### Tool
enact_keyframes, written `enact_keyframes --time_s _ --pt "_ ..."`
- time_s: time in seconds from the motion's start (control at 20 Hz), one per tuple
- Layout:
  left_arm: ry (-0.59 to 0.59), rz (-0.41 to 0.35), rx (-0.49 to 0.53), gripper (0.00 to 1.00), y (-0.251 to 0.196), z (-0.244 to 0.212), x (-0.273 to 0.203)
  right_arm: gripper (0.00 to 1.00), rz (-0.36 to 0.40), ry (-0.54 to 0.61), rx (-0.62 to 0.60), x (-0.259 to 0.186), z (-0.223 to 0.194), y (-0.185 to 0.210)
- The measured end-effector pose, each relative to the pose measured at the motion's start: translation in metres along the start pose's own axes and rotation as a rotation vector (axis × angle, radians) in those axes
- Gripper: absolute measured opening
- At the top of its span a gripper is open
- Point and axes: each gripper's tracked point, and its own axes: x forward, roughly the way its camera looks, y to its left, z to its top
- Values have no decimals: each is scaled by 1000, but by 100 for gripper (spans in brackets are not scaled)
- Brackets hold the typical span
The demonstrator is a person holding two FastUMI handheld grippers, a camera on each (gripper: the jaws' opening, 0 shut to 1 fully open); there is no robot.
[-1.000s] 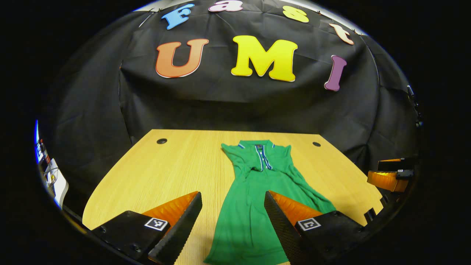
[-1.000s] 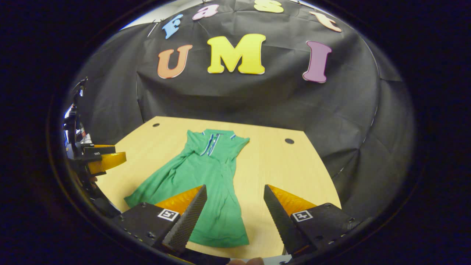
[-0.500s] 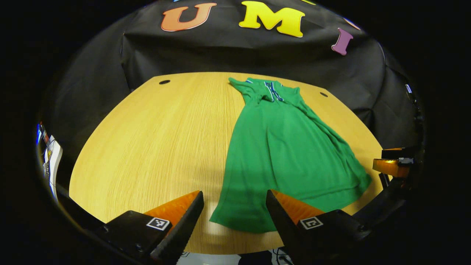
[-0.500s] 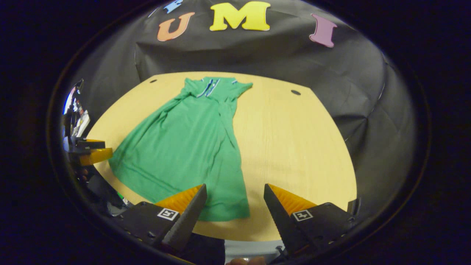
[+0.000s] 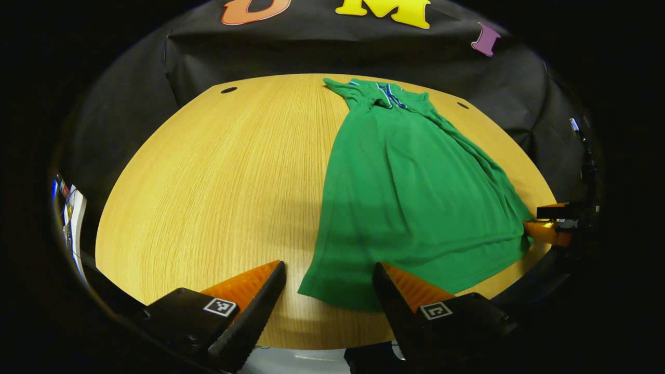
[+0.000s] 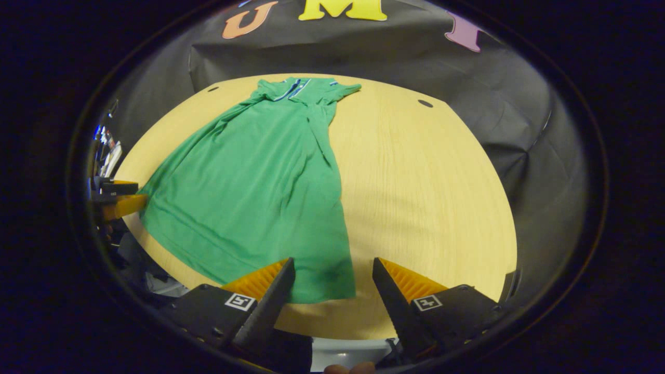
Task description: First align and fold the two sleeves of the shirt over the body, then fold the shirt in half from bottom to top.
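A green polo shirt lies flat on the wooden table, collar at the far end, both sleeves folded in over the body, hem near the front edge. My left gripper hangs open above the hem's left corner, not touching the cloth. In the right gripper view the same shirt spreads to the left, and my right gripper is open over the hem's right corner. The right gripper also shows at the right edge of the left gripper view, and the left gripper at the left edge of the right gripper view.
Bare tabletop stretches on either side of the shirt. Two small round holes mark the table's far corners. Black cloth wall stands behind the table. The table's front edge lies just below both grippers.
Both grippers have risen and tilted down toward the table, so the shirt's hem corners now lie just ahead of the open fingers. The shirt has not moved.
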Motion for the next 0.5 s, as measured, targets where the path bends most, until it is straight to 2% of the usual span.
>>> enact_keyframes --time_s 0.15,0.2,0.25,0.3,0.35,0.45,0.5 --pt "18 4 5 100 -6 2 4 94 48 26 54 4 -4 8" --pt "19 -1 -1 100 -7 2 3 81 60 40 88 6 -6 11" --pt "24 -2 -18 100 -9 -1 2 75 62 35 93 4 -3 10" --pt "27 4 -43 93 -8 -2 2 73 66 45 77 3 -3 10" --pt "32 10 -66 74 -7 -4 1 73 76 48 69 2 -3 15" --pt "48 8 -65 50 -9 -7 -3 43 101 47 58 2 -2 26" --pt "57 -1 -61 43 -12 -8 -4 27 102 51 48 2 -4 29"
